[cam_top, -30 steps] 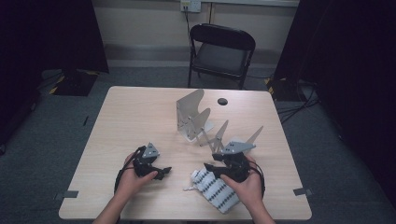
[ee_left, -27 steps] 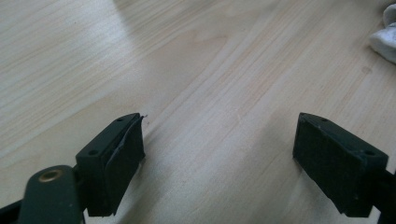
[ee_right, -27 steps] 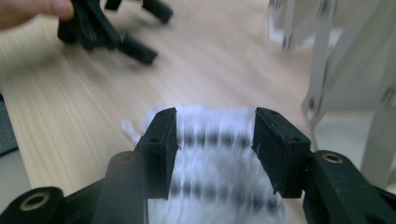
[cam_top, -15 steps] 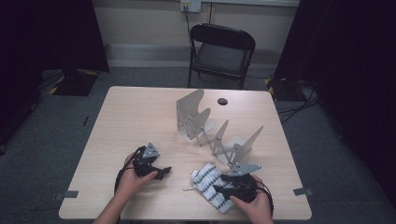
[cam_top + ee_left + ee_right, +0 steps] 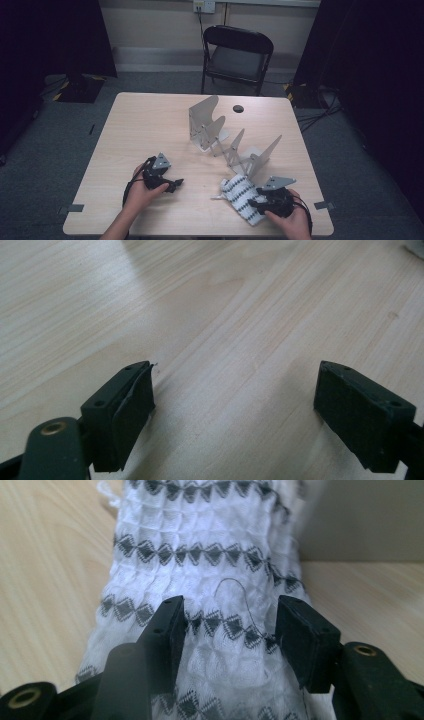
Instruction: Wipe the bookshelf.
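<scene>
Right tongs point(image 5: 256, 204) now lower and nearer the counter's point(image 5: 150, 120) front edge than a second ago, drawn back from the metal rack point(image 5: 235, 145) toward 6 o'clock. Jaws just been opening, standing part-way apart over the white cloth with black diamond bands point(image 5: 210, 565), fabric between them, pads not pressing. Cloth lying flat at 5 o'clock on the counter, just in front of the rack. Probably a release or a fresh grip under way. Left tongs point(image 5: 170, 184) wide apart at 7 o'clock, over bare wood. No brand, label or writing legible anywhere.
</scene>
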### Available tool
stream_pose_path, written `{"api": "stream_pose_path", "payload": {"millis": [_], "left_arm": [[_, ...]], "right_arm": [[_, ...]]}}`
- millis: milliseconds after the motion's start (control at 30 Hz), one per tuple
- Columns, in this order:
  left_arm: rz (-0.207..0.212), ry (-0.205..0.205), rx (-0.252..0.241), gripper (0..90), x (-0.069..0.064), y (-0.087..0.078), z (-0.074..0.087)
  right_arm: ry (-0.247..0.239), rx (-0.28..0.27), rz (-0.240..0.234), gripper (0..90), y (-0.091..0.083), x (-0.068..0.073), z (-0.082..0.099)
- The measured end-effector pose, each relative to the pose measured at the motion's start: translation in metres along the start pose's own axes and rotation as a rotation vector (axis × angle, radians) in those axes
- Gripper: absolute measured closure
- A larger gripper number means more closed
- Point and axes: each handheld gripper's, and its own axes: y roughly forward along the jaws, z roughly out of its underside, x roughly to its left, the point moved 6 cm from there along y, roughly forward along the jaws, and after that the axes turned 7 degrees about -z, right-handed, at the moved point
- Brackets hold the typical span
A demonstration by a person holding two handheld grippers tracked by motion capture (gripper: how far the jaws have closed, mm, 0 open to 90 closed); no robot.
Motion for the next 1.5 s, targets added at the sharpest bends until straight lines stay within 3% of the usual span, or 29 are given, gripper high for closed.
{"api": "stream_pose_path", "payload": {"millis": [200,367,533,633,767,867,933,1067,1167,1267,1500], "left_arm": [[-0.001,0.0,0.0,15.9,0.0,0.0,0.0],[-0.001,0.001,0.0,15.8,0.0,0.0,0.0],[-0.001,0.0,0.0,15.9,0.0,0.0,0.0],[0.0,0.006,0.002,15.8,0.001,0.0,0.0],[0.0,0.0,0.0,15.8,0.0,0.0,0.0],[-0.001,0.001,0.0,15.9,0.0,0.0,0.0],[-0.001,0.001,0.0,15.9,0.0,0.0,0.0],[-0.001,0.001,0.0,15.9,0.0,0.0,0.0],[-0.001,0.001,0.0,15.9,0.0,0.0,0.0],[-0.001,0.001,0.0,15.9,0.0,0.0,0.0],[0.0,0.006,0.004,15.5,0.0,0.0,0.0]], "right_arm": [[0.045,-0.019,0.036,42.9,-0.013,-0.026,0.009],[0.112,-0.038,0.127,43.0,-0.022,-0.052,0.012],[0.157,-0.061,0.197,44.7,-0.031,-0.067,0.004],[0.183,-0.118,0.193,45.6,-0.038,-0.066,-0.002],[0.201,-0.135,0.168,45.4,-0.041,-0.056,-0.001],[0.181,-0.146,0.153,45.7,-0.042,-0.041,0.0],[0.169,-0.157,0.118,45.7,-0.04,-0.032,0.0],[0.129,-0.093,0.076,45.7,-0.03,-0.018,0.007],[0.134,-0.046,0.084,47.0,-0.022,-0.021,0.015],[0.163,-0.043,0.086,48.9,-0.018,-0.03,0.016],[0.17,-0.018,0.18,47.0,-0.015,-0.06,-0.001]]}}
